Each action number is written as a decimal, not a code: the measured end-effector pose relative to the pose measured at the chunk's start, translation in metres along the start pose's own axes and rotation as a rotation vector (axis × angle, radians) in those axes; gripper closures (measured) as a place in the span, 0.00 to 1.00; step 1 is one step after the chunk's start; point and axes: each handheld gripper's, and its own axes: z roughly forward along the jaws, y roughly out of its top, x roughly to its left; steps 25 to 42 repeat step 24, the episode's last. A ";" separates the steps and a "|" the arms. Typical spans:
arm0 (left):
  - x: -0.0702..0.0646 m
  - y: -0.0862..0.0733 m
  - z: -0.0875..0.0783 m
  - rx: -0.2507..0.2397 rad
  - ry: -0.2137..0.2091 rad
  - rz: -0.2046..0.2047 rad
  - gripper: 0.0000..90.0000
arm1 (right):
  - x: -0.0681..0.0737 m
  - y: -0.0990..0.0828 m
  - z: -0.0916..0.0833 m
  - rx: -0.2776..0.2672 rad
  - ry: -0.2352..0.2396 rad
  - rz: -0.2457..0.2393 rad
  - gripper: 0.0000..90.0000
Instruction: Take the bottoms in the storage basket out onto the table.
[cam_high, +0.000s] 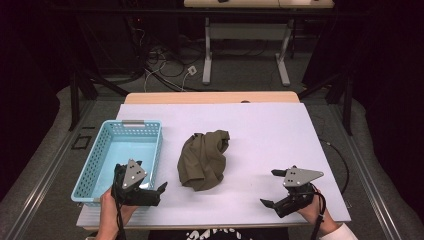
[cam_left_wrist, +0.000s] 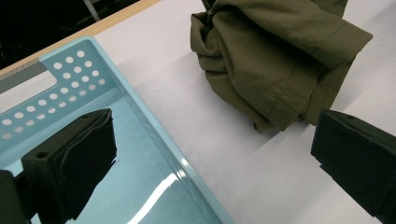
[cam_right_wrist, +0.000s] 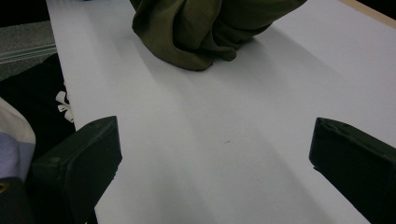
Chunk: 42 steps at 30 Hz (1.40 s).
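High view, nearest edge first: the person's two hands come in from the bottom, each holding a gripper low over the white table top. The left gripper sits at the near right corner of a light blue perforated basket, its jaws spread wide, one over the basket's inside and the other out over the white surface. The right gripper hovers near the table's front right corner, jaws also spread wide with nothing between them, pointing left toward the middle.

Farther in, an olive-green garment lies crumpled in a heap at the middle of the table, just beside the basket's right wall but apart from it, and well apart from the right gripper.

Left gripper view has the basket's rim running between the two black jaws, with the garment ahead, near the right-hand jaw; a stitched hem shows on its folds.

Right gripper view shows bare white surface between the jaws and the garment farther ahead.

Beyond the table, a grey floor carries loose cables and the white legs of another desk.
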 end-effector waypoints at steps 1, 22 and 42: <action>0.000 -0.001 -0.001 0.002 0.002 0.002 0.00 | 0.000 0.000 0.000 0.000 0.000 0.000 0.02; 0.002 -0.014 -0.007 0.011 0.006 -0.026 0.00 | 0.000 0.000 0.000 0.003 0.001 -0.003 0.02; 0.003 -0.014 -0.007 0.012 0.005 -0.025 0.00 | 0.000 0.000 0.001 0.003 0.001 -0.003 0.02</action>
